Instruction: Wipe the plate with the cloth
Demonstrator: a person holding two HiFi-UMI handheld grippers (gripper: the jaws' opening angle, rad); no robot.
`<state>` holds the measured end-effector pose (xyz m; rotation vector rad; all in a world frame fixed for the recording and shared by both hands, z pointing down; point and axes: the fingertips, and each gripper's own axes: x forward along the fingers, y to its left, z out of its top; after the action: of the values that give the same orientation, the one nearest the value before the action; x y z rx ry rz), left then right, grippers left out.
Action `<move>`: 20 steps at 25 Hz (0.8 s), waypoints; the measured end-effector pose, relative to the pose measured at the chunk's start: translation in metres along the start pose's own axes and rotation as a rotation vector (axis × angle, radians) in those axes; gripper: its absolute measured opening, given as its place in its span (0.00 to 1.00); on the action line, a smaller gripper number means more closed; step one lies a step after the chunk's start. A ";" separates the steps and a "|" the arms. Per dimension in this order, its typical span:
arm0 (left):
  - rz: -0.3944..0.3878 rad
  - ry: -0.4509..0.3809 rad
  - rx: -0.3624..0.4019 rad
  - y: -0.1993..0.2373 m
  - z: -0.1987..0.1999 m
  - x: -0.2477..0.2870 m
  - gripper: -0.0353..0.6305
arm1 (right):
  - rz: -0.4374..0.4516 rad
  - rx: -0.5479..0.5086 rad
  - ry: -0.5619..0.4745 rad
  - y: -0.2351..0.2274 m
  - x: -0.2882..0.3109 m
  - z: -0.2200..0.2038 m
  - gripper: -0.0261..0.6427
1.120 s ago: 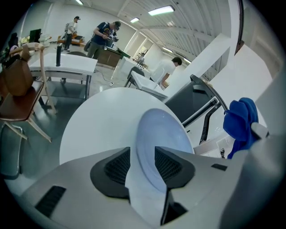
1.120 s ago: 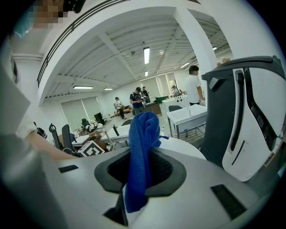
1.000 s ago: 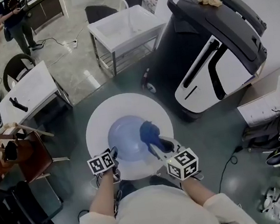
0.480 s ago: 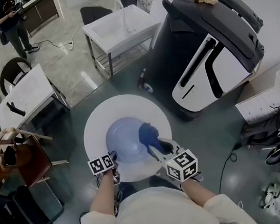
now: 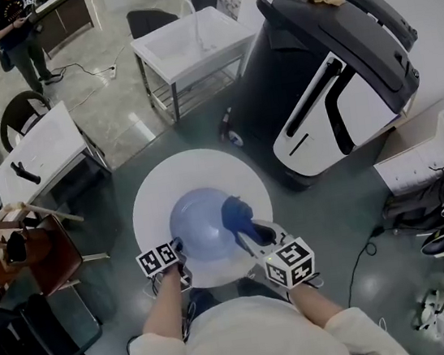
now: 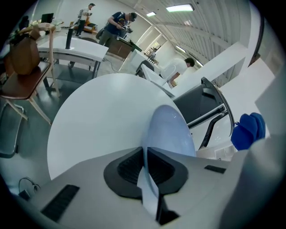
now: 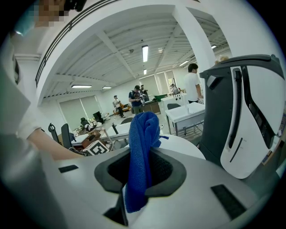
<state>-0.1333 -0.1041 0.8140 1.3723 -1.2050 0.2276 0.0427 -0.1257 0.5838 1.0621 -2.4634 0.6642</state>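
Prep looks done; the wiping itself prob. hasn't begun. The left gripper [image 5: 179, 244] [image 6: 145, 166] is clamped on the near rim of the pale blue, glossy round plate [image 5: 198, 221] [image 6: 172, 129], which sits mid of the white round table [image 5: 152, 192]. The right gripper [image 5: 247, 226] [image 7: 140, 172] is closed on the bunched dark blue cloth [image 5: 235, 210] [image 7: 142, 134], w/ the wad over the plate's right side. Whether it touches the surface I can't tell. Left to do: rub the cloth across the plate, i.e. basically the whole job.

Vs. the earlier frames: the left jaws have just been closing, and the plate rim is now pinched btw. the pads. Earlier that gripper sat at the rim w/ no grip evident. Plate, cloth and right gripper are in approx. the same pos.; the slight change in framing looks like head-camera movement.
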 end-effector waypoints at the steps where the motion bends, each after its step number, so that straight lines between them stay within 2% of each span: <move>1: 0.001 0.001 0.005 0.000 -0.001 -0.001 0.12 | 0.001 -0.001 0.000 0.000 0.000 0.000 0.18; 5: 0.008 0.005 0.037 -0.002 -0.002 -0.003 0.12 | 0.005 -0.008 -0.002 0.000 -0.002 0.001 0.18; 11: -0.011 -0.010 0.011 -0.007 -0.001 -0.008 0.12 | 0.008 -0.009 -0.011 0.001 -0.005 0.002 0.18; 20: -0.083 -0.092 0.024 -0.034 0.019 -0.036 0.12 | 0.017 -0.026 -0.042 0.006 -0.008 0.011 0.18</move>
<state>-0.1338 -0.1118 0.7617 1.4637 -1.2216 0.1211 0.0416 -0.1241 0.5693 1.0569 -2.5124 0.6188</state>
